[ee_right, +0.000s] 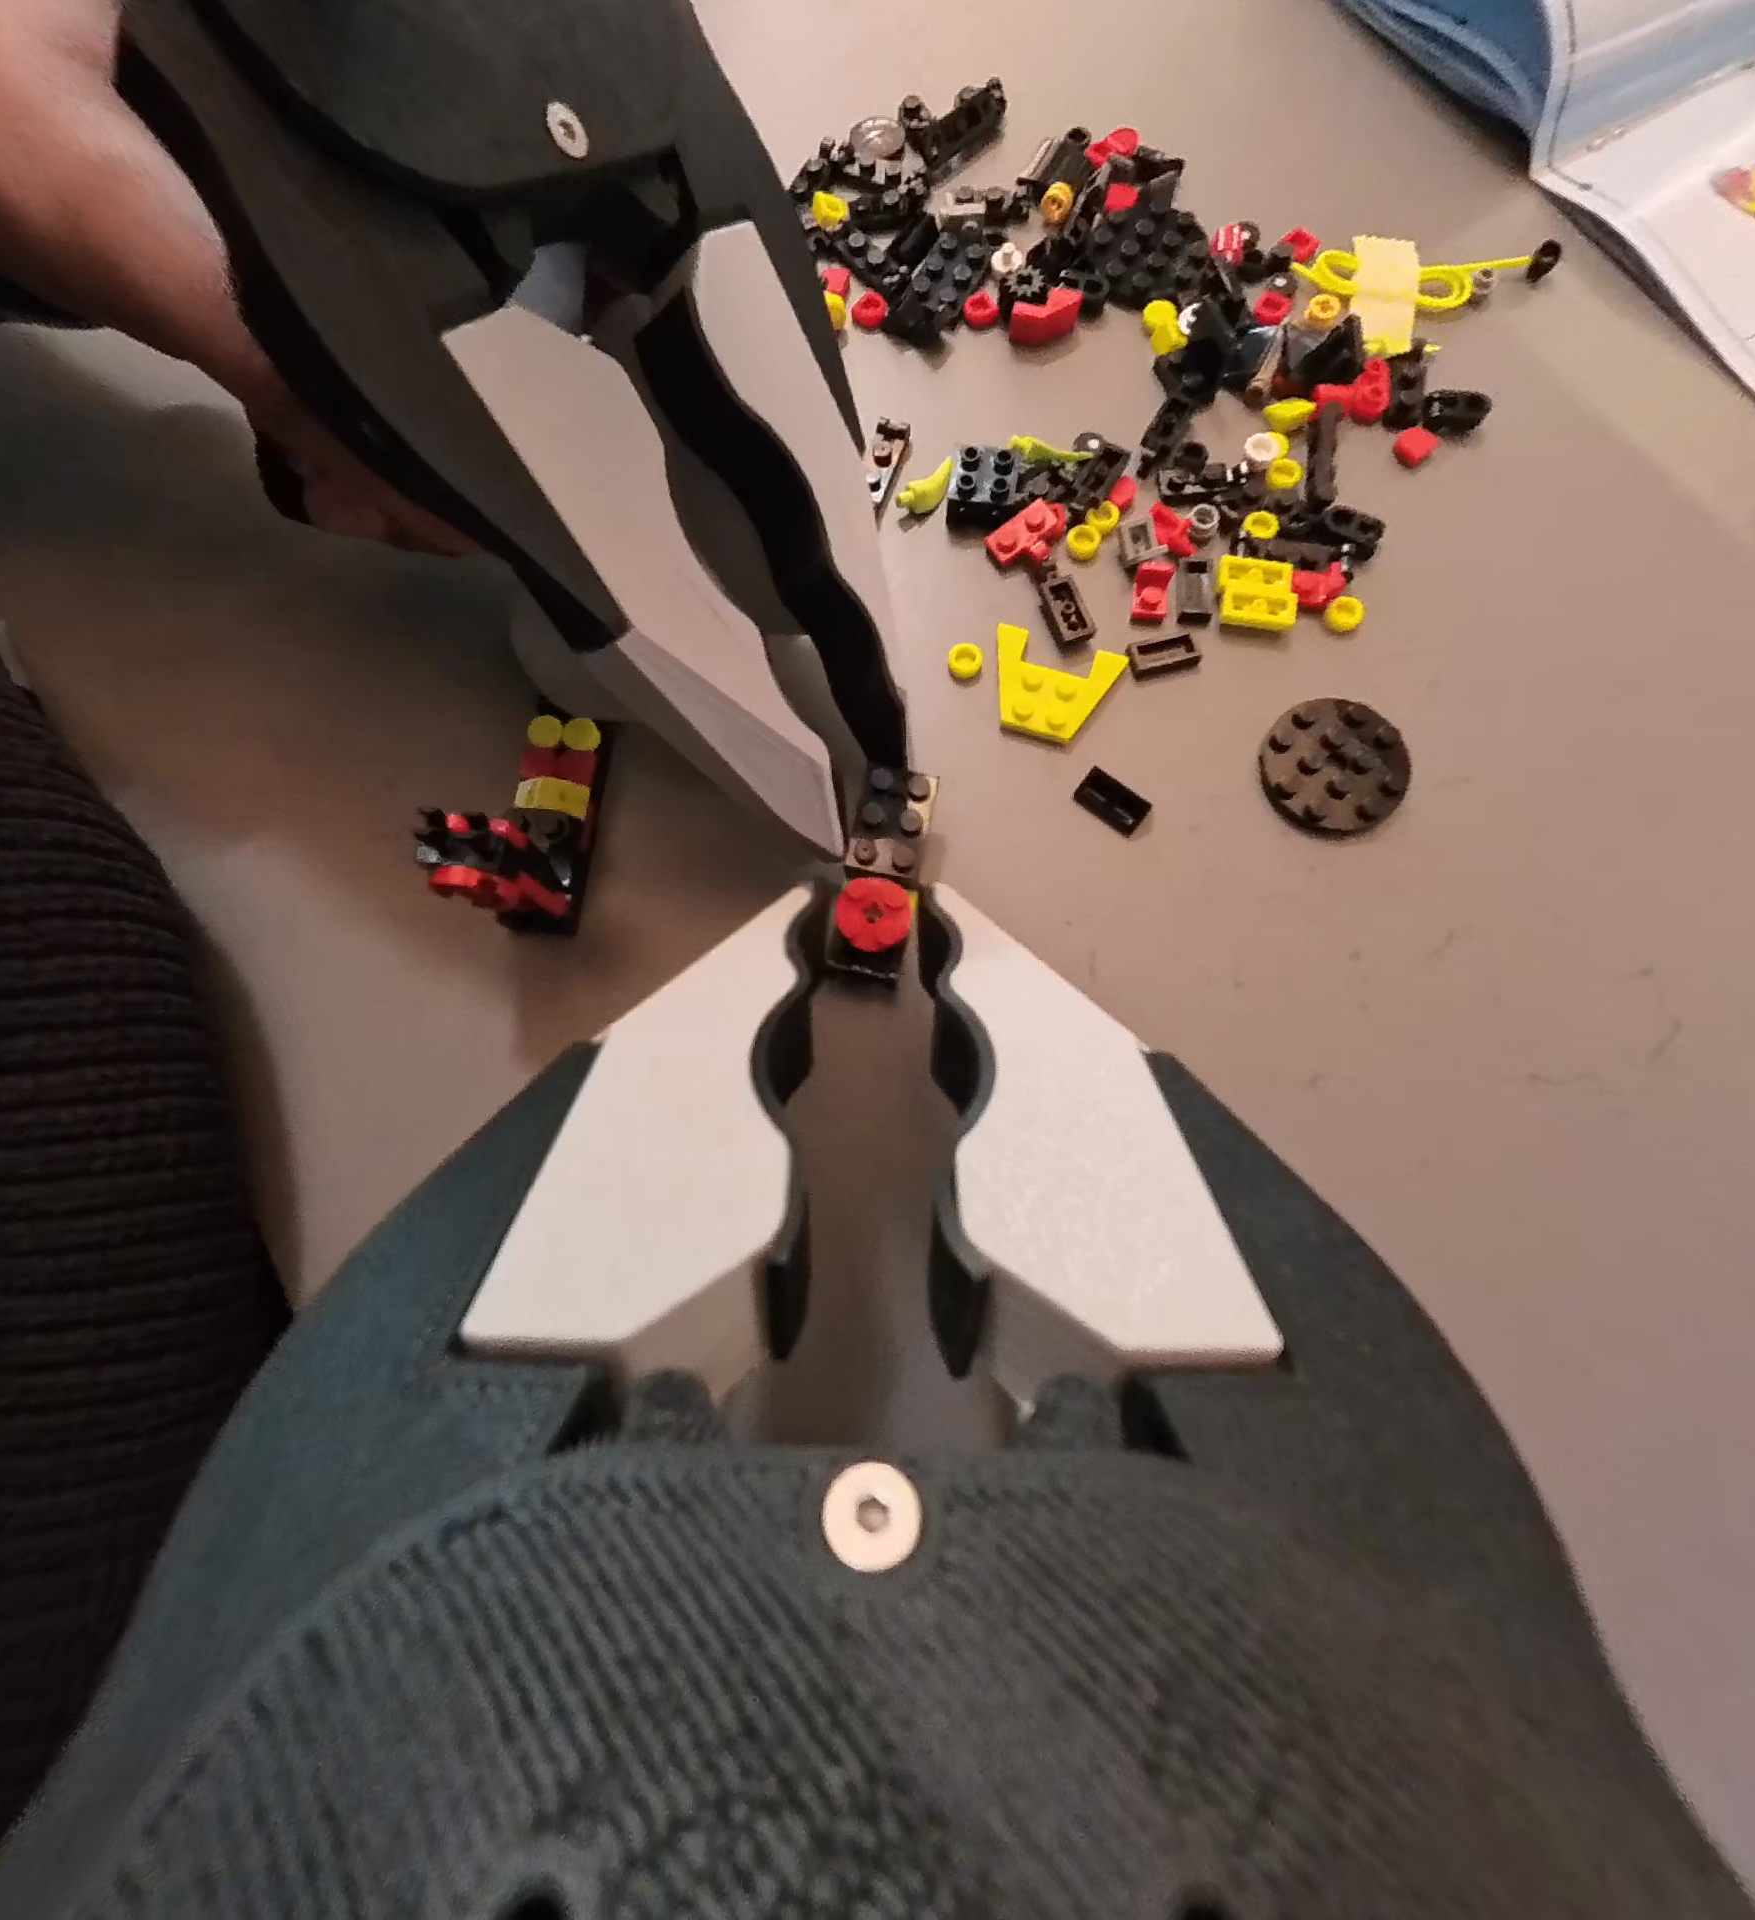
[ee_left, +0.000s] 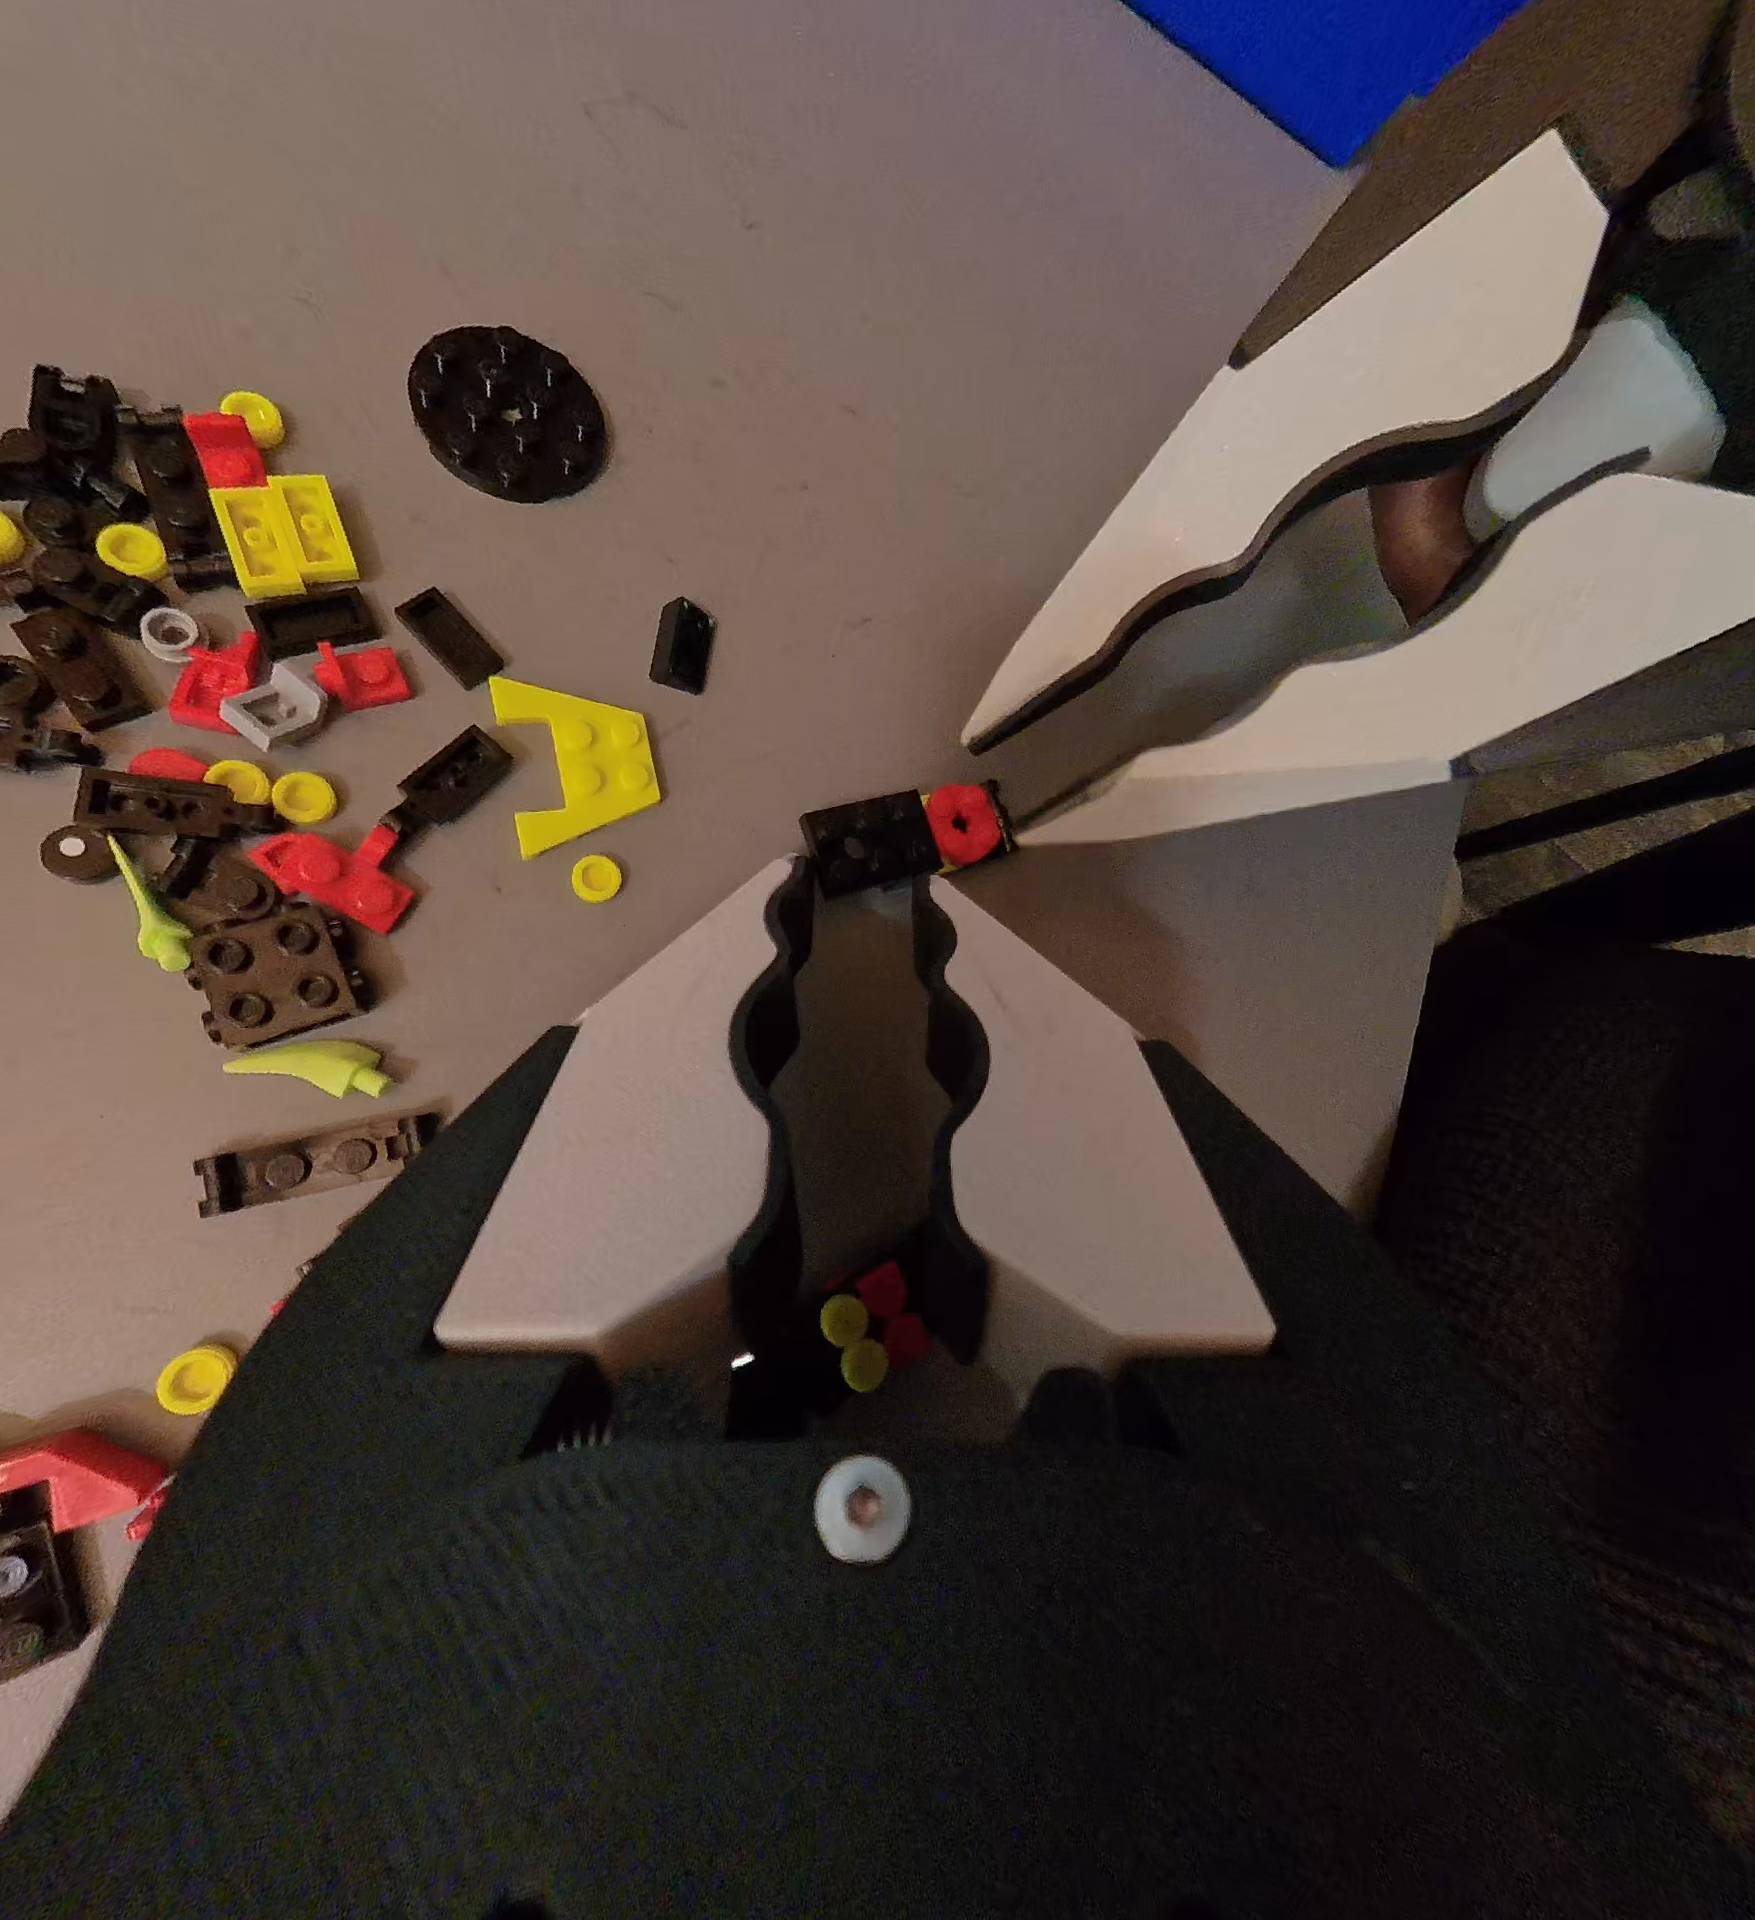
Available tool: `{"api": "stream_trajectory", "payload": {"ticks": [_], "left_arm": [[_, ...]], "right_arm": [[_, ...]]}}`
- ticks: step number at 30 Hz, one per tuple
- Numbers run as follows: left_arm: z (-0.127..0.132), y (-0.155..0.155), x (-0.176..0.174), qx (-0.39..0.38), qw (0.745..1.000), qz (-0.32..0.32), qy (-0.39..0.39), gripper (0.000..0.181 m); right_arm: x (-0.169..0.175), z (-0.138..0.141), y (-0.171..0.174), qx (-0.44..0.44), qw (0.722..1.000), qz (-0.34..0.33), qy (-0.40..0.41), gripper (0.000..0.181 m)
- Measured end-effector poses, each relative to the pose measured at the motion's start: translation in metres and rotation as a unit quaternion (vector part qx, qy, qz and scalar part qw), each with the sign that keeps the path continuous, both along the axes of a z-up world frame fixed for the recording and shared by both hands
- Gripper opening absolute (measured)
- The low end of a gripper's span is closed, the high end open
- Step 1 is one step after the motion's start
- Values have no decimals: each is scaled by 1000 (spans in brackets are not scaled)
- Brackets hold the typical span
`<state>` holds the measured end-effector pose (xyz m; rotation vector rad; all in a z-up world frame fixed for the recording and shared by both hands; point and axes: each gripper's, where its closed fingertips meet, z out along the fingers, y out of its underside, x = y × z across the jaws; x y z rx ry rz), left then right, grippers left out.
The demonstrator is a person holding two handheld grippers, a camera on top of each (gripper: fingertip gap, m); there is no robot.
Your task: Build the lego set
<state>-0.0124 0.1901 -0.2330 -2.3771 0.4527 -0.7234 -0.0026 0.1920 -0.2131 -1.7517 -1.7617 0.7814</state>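
A small assembly, a black plate (ee_left: 868, 844) with a red round piece (ee_left: 961, 821) on a yellow layer, hangs above the grey table (ee_left: 748, 208) between both grippers. My left gripper (ee_left: 860, 871) is shut on the black plate end. My right gripper (ee_right: 868, 909) is shut on the end with the red round piece (ee_right: 873, 914). The right gripper comes in from the upper right in the left wrist view (ee_left: 998, 800). The left gripper comes in from the upper left in the right wrist view (ee_right: 881, 795). A partly built black, red and yellow model (ee_right: 530, 831) lies on the table.
A pile of loose black, red and yellow pieces (ee_right: 1164, 364) spreads over the table, also in the left wrist view (ee_left: 177, 675). A black round plate (ee_right: 1335, 767) and a yellow wedge plate (ee_right: 1055, 691) lie apart. An open booklet (ee_right: 1683, 208) lies far right. Dark fabric (ee_right: 42, 1039) borders the table. My two grippers' fingertips are within a few centimetres of each other.
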Motion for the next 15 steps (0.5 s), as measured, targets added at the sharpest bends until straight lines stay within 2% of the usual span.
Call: {"api": "stream_trajectory", "payload": {"ticks": [8, 15], "left_arm": [[0, 0, 0, -1, 1000, 1, -1, 18], [0, 0, 0, -2, 1000, 0, -2, 17]], "right_arm": [[-2, -6, -2, -9, 1000, -9, -13, 0], [-2, -11, -2, -17, 1000, -10, -24, 0]]}}
